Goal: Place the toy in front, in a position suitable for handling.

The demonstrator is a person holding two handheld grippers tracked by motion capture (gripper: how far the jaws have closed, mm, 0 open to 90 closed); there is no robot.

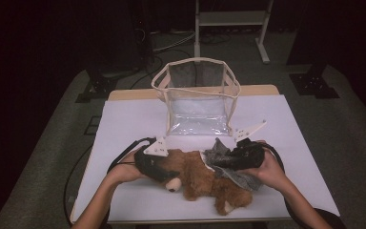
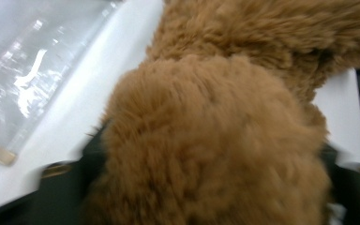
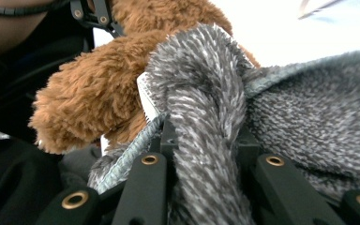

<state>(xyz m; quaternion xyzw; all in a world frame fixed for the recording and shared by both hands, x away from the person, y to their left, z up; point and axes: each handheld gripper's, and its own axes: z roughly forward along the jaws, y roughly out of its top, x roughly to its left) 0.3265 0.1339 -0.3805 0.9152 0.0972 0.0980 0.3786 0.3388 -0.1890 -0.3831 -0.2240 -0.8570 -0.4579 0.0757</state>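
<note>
left tongs [image 1: 164, 169] clamp plush dog [image 1: 200, 179] | right tongs [image 3: 206, 154] pinch grey garment [image 3: 206, 117]

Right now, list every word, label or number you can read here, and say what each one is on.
No text can be read.
White tag between the grey garment and the brown plush: it carries print, too small and blurred to read.
Clear bag: no lettering shows.
</note>
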